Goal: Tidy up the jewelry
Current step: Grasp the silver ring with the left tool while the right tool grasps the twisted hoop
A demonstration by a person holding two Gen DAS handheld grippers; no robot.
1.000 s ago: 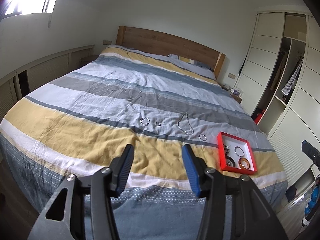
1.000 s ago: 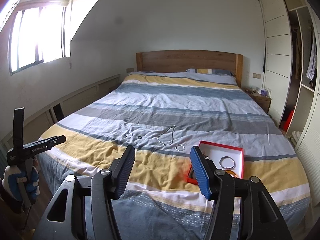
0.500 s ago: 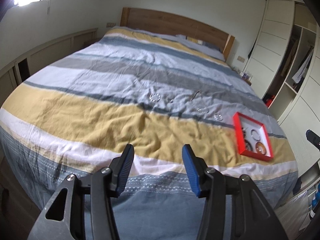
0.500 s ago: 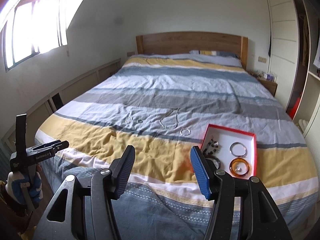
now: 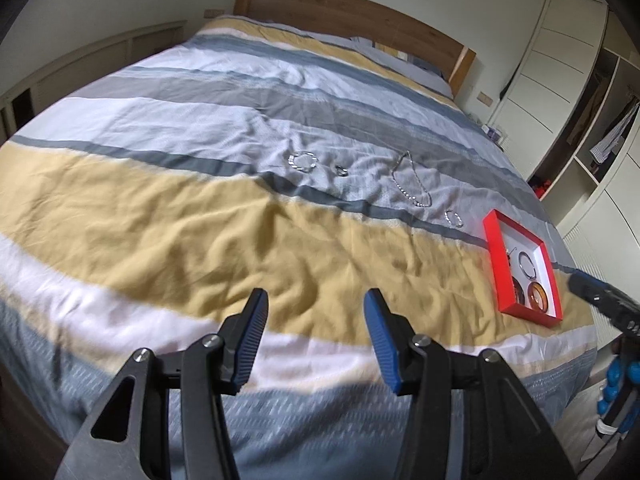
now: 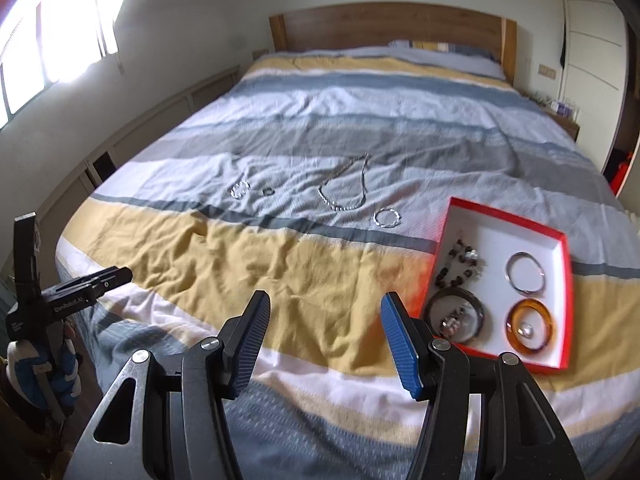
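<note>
A red tray (image 6: 449, 227) with a white inside lies on the striped bed (image 6: 280, 264) at the right; it also shows in the left wrist view (image 5: 493, 240). In it lie bangles, an amber ring (image 6: 531, 325) and dark beads. Loose on the cover lie a silver bracelet (image 5: 302, 161), a small ring (image 5: 340, 170), a chain necklace (image 5: 410, 184) and a second bracelet (image 5: 454, 218). In the right wrist view these are the bracelet (image 6: 240, 189), ring (image 6: 268, 191), necklace (image 6: 346, 188) and bracelet (image 6: 386, 217). My left gripper (image 5: 315, 306) and right gripper (image 6: 325, 310) are open and empty above the bed's foot.
A wooden headboard (image 6: 392, 26) stands at the far end. White wardrobes (image 5: 560, 80) line the right wall, low cabinets (image 6: 168, 120) the left. The left gripper shows at the left edge of the right wrist view (image 6: 52, 300).
Both grippers have moved forward and tipped down over the foot of the bed, nearer the jewelry. Both stay open and empty.
</note>
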